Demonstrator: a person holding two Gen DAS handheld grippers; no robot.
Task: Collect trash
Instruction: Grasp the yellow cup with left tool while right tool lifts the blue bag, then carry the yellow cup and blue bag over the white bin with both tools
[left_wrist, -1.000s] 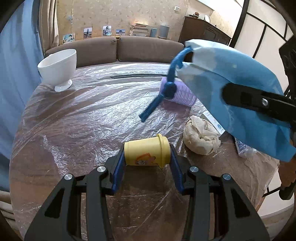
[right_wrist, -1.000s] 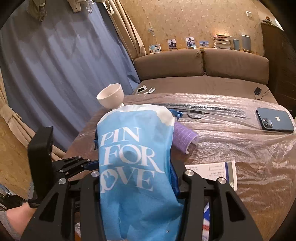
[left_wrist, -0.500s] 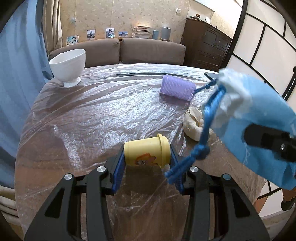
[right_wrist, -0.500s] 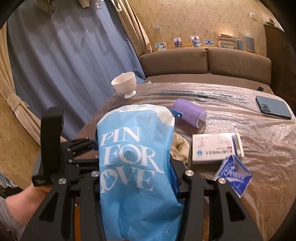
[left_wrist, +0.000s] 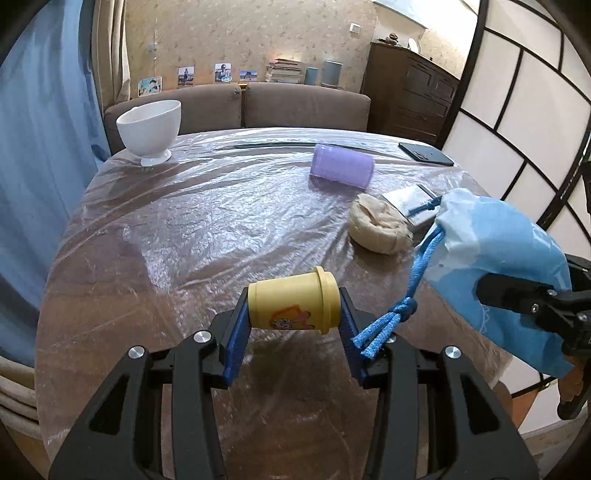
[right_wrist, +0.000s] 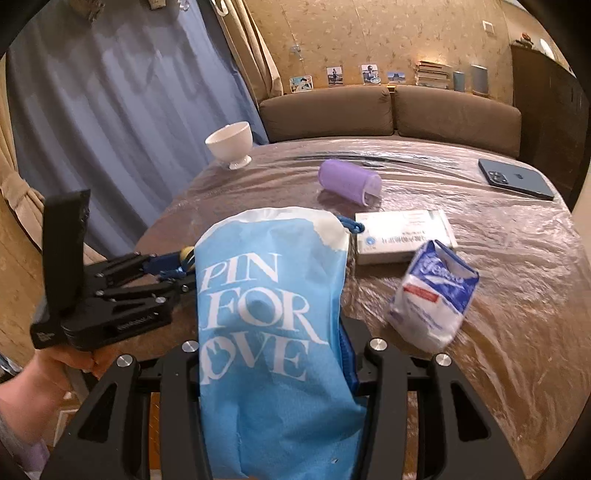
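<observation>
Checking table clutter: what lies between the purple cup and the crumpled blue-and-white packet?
The white medicine box lies between the purple cup and the packet, clearest in the right wrist view.

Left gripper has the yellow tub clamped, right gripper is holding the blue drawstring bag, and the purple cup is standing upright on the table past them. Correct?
Not quite: the purple cup lies on its side on the table, as both wrist views show. The rest holds: the left gripper clamps the yellow tub, and the right gripper holds the blue drawstring bag.

Yellow tub (left_wrist: 293, 304), blue bag (right_wrist: 269, 343) with white lettering, lilac cup (left_wrist: 341, 171), white bowl (left_wrist: 149, 127)
</observation>
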